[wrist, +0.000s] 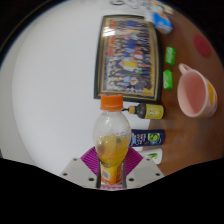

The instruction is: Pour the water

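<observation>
Tool clamping clear plastic bottle, orange cap, pink round mug beyond

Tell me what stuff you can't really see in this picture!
- Bottle with the orange cap, held between the gripper fingers: its bottom is cut off behind the fingers in the gripper view.
- Pink cup: its inside is too blurry to tell whether it holds anything.
- Small bottles lying beyond the held bottle: labels too small to read, partly hidden by it.
- Framed picture: its details are too small to make out.
</observation>
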The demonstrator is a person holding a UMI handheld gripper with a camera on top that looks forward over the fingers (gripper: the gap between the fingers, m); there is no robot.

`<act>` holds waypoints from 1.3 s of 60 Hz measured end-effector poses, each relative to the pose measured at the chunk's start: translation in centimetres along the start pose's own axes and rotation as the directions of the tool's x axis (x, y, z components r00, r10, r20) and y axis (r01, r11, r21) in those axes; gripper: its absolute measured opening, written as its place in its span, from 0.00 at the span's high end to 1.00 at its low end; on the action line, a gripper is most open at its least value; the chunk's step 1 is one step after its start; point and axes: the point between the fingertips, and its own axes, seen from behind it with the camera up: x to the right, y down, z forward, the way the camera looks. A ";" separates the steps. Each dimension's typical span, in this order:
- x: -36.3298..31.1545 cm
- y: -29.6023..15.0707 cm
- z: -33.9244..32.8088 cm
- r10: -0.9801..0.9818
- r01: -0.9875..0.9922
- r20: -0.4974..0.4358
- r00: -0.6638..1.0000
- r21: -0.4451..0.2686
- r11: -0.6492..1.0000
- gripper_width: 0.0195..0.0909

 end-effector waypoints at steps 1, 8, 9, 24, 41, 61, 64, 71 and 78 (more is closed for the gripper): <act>0.1 -0.4 -0.1 0.043 -0.043 0.008 0.999 0.008 0.999 0.88; 1.4 -2.0 -0.3 0.290 -0.292 0.054 0.955 0.027 0.956 0.88; 1.6 -2.1 -0.3 0.322 -0.324 0.063 0.945 0.024 0.946 0.88; 6.1 -4.0 0.0 0.546 -0.550 0.079 0.834 0.052 0.833 0.88; 5.0 -2.8 -0.1 0.291 -0.292 -0.038 0.956 0.000 0.957 0.88; -3.8 -10.7 -3.7 -0.641 0.645 -0.129 0.756 -0.020 0.764 0.88; -4.3 -12.6 -4.6 -0.745 0.751 -0.153 0.650 -0.020 0.659 0.88; -2.7 -18.5 -6.7 -0.890 0.912 -0.246 0.384 -0.047 0.406 0.88; 1.9 -24.1 -8.2 -0.927 0.965 -0.339 0.163 -0.140 0.221 0.89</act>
